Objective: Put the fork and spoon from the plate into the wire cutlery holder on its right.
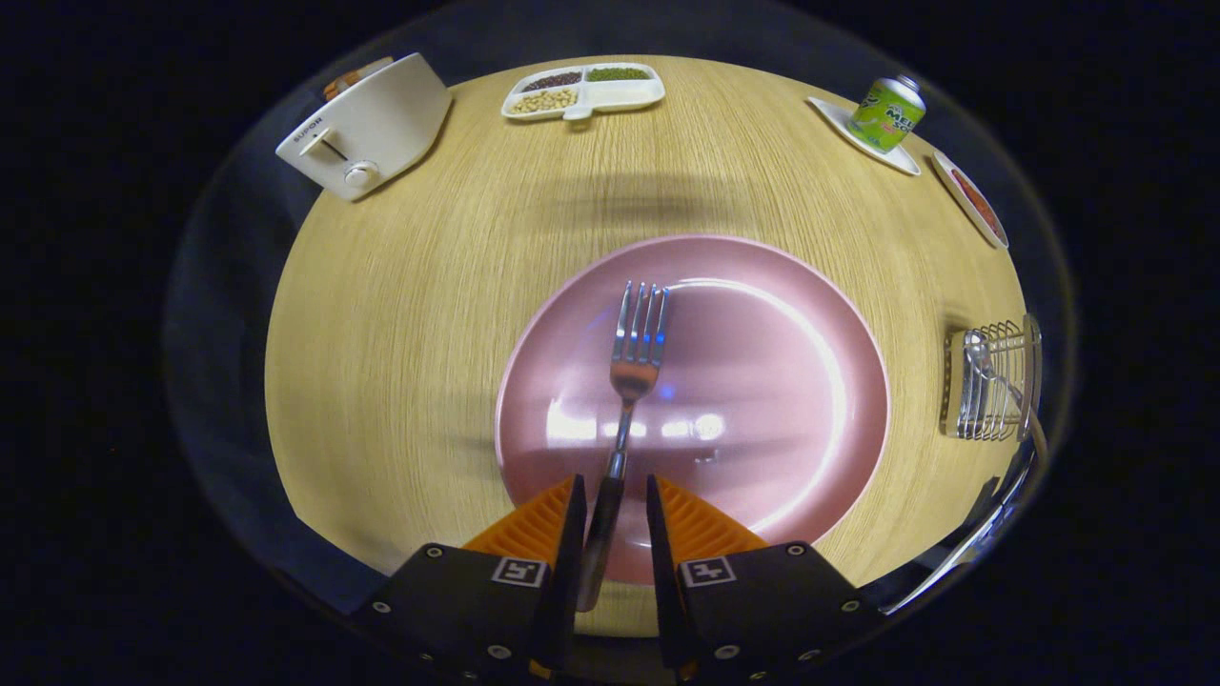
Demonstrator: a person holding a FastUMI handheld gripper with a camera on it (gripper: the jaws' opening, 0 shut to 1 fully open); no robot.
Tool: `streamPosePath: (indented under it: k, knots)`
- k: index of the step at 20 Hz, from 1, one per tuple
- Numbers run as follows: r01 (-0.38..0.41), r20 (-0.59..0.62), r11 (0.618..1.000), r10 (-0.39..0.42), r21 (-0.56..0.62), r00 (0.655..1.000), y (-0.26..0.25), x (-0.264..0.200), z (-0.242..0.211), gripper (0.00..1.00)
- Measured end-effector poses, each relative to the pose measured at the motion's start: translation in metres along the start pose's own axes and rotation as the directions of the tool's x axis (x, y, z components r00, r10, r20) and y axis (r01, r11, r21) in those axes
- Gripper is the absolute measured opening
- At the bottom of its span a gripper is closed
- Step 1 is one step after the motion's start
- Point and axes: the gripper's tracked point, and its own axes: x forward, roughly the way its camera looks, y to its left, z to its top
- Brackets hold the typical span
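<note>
Gripper (pixel 611 500) straddles the fork (pixel 631 367) handle on the pink plate (pixel 791 381).
Its 2 fingers stand slightly apart, gripping nothing yet (spoon apparently already in the wire cutlery holder (pixel 991 381), right of frame).

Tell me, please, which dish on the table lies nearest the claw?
The pink plate holding the fork; the divided snack tray and saucers sit far beyond.

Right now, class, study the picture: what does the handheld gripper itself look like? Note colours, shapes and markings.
The gripper has two wedge-shaped orange fingers with ribbed surfaces and flat black inner faces. Each is mounted on a black block studded with silver screws, and each block carries a small square black-and-white marker.
</note>
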Motion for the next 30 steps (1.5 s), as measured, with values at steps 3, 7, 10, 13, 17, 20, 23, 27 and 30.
streamPosePath:
  k: [3,7,10,13,17,20,23,27,30]
  knots:
    - [0.02,-0.021,1.0,-0.021,-0.014,1.0,-0.003,0.006,-0.003,0.2]
    - [0.012,-0.029,1.0,-0.011,0.01,1.0,-0.004,0.006,0.001,0.11]
    - [-0.014,-0.003,1.0,0.013,-0.015,1.0,-0.004,0.005,0.006,0.07]
    - [-0.048,0.016,0.998,0.049,-0.033,0.999,-0.004,-0.001,0.008,0.05]
    - [-0.063,0.048,0.997,0.065,-0.042,0.997,-0.015,-0.011,0.01,0.05]
    - [-0.068,0.073,0.997,0.071,-0.035,0.995,-0.025,-0.02,0.01,0.05]
    - [-0.07,0.099,0.997,0.071,-0.02,0.993,-0.039,-0.03,0.01,0.05]
    - [-0.091,0.131,0.996,0.089,0.009,0.987,-0.057,-0.047,0.006,0.05]
    - [-0.108,0.159,0.994,0.103,0.024,0.982,-0.067,-0.059,0.006,0.05]
